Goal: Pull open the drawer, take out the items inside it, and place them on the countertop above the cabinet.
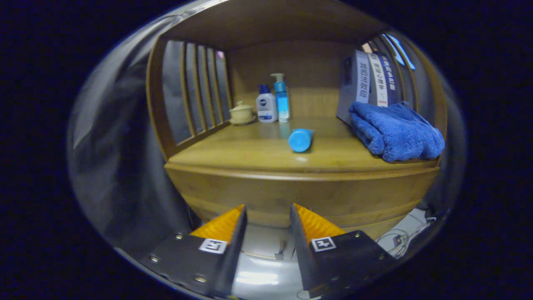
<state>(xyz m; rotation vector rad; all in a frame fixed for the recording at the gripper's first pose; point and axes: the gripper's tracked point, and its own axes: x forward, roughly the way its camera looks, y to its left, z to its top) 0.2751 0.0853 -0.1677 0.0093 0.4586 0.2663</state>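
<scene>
A wooden cabinet stands ahead of me, its countertop (250, 150) at mid height. A blue cylindrical bottle (300, 140) lies on its side on the countertop, bottom end toward me. Below the countertop's edge runs the curved wooden front (300, 196) of the cabinet; I cannot tell where the drawer's handle is. My gripper (267, 212) is open, fingers apart and holding nothing, level with the lower part of that front and a short way from it.
At the back of the countertop stand a small lidded cup (242, 113), a white bottle (266, 107) and a blue pump bottle (281, 98). A blue towel (395, 131) and upright books (370, 81) fill the right side. A slatted side panel (195, 89) closes the left. Cables (402, 239) lie on the floor.
</scene>
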